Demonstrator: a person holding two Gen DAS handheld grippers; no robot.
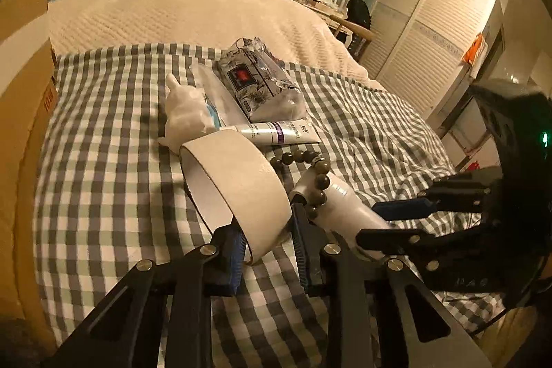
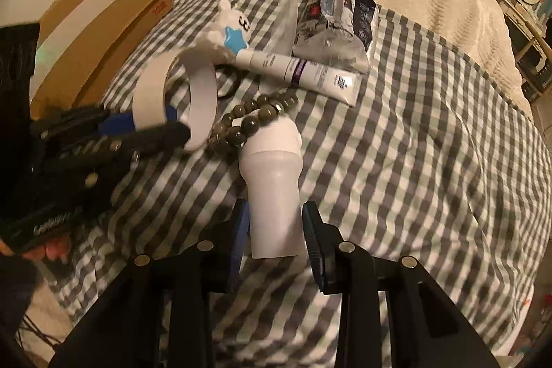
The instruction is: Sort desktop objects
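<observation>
Both hands are at work on the checked grey-and-white bedsheet (image 2: 396,133), apparently lifting two items at once. Left hand-held gripper (image 1: 267,250) is clamped across the wall of the wide white tape ring (image 1: 238,181), one pad inside and one outside, which tips the ring up. Right hand-held gripper (image 2: 276,230) has its jaws around the white plastic bottle (image 2: 272,195); contact looks likely, but a slight gap shows on one side. Olive bead bracelet (image 2: 255,119) drapes over the bottle's cap, so lifting could drag it. Beyond lie the white squeeze tube (image 2: 300,71), white bear figurine (image 2: 227,30), printed tissue pack (image 2: 338,26), then the brown cardboard box (image 2: 103,9), probably the sorting bin.
</observation>
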